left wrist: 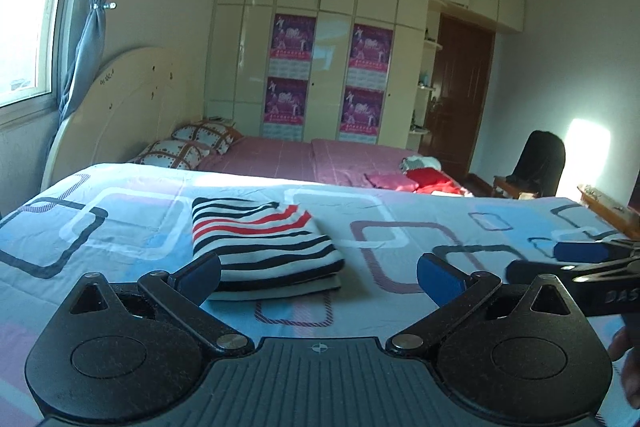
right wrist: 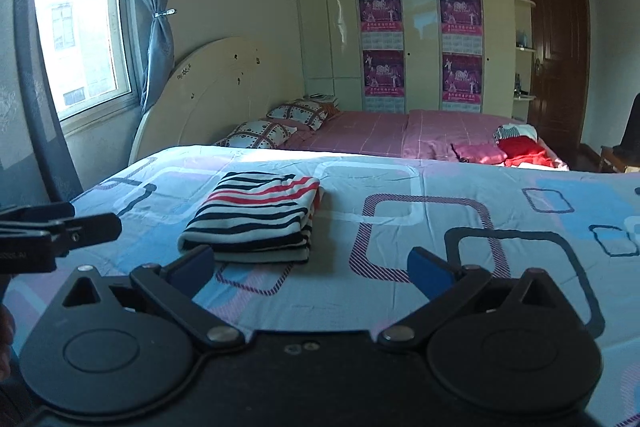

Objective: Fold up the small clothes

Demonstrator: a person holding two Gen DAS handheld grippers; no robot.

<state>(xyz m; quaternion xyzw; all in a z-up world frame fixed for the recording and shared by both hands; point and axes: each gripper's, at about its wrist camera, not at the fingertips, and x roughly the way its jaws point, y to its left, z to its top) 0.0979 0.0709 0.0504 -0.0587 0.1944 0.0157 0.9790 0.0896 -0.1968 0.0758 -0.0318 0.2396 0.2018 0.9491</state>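
Bedroom, big cream wardrobe wall [left wrist: 320, 27] at the back with four purple posters [left wrist: 294, 37] on its doors. Pink bed [right wrist: 380, 135] in front of it, cream headboard [right wrist: 216, 87], two patterned pillows [right wrist: 256, 135] at its head. Nearer surface is a bed covered in a blue-white sheet with rounded-square print [left wrist: 400, 211]. Window [right wrist: 80, 23] with blue curtain [right wrist: 154, 7] on the left, brown door [right wrist: 558, 59] on the right, dark chair [left wrist: 536, 163] beside it.

Small heap of red and pink clothes [right wrist: 516, 149] on the far corner of the pink bed.

Folded striped garment [left wrist: 260, 239], white with black and red stripes, lies flat on the printed sheet, neat rectangle, just ahead of both grippers, touching neither.

Left gripper [left wrist: 318, 269] released, jaws spread wide, nothing between them; garment sits off its left finger. Right gripper [right wrist: 310, 267] released too, jaws wide, empty; garment ahead and left of it. Each gripper's tip shows at the edge of the other's view.
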